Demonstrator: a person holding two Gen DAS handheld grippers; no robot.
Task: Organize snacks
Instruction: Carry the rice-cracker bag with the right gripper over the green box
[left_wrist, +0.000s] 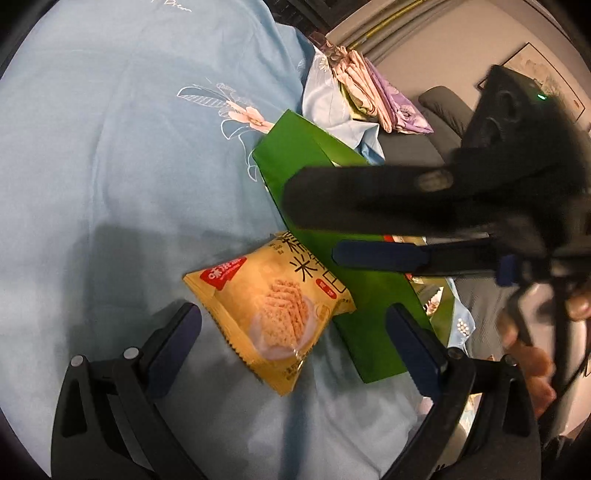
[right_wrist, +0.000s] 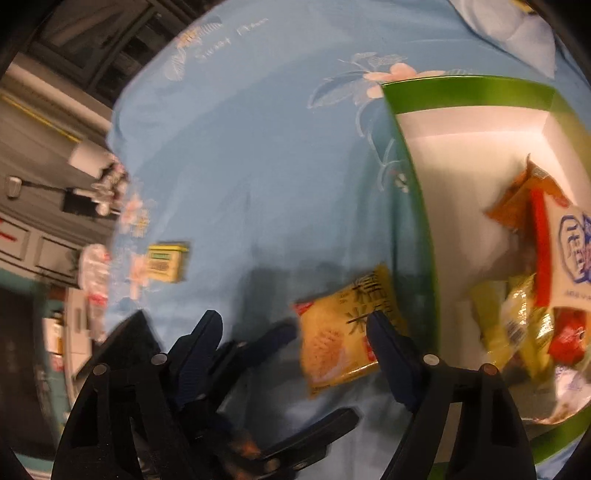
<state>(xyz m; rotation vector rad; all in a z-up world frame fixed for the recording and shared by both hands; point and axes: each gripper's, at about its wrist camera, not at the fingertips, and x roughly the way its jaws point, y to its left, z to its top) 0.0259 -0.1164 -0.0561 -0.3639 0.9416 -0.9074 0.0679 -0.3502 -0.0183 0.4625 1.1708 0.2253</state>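
A yellow rice-cracker packet (left_wrist: 273, 310) lies on the light blue bedsheet (left_wrist: 110, 166), leaning against the outer wall of a green box (left_wrist: 373, 314). My left gripper (left_wrist: 291, 328) is open, its fingers on either side of the packet, not touching it. My right gripper (right_wrist: 295, 332) is open and empty above the sheet; it shows in the left wrist view (left_wrist: 321, 225) over the box. The packet also shows in the right wrist view (right_wrist: 340, 343) beside the green box (right_wrist: 417, 221), whose white inside holds several snack packets (right_wrist: 535, 295).
A small yellow-green box (right_wrist: 166, 260) and a clear packet (right_wrist: 92, 273) lie near the sheet's far edge. Folded cloths (left_wrist: 362, 99) are piled behind the green box. A dark sofa (left_wrist: 439, 110) and a wall stand beyond.
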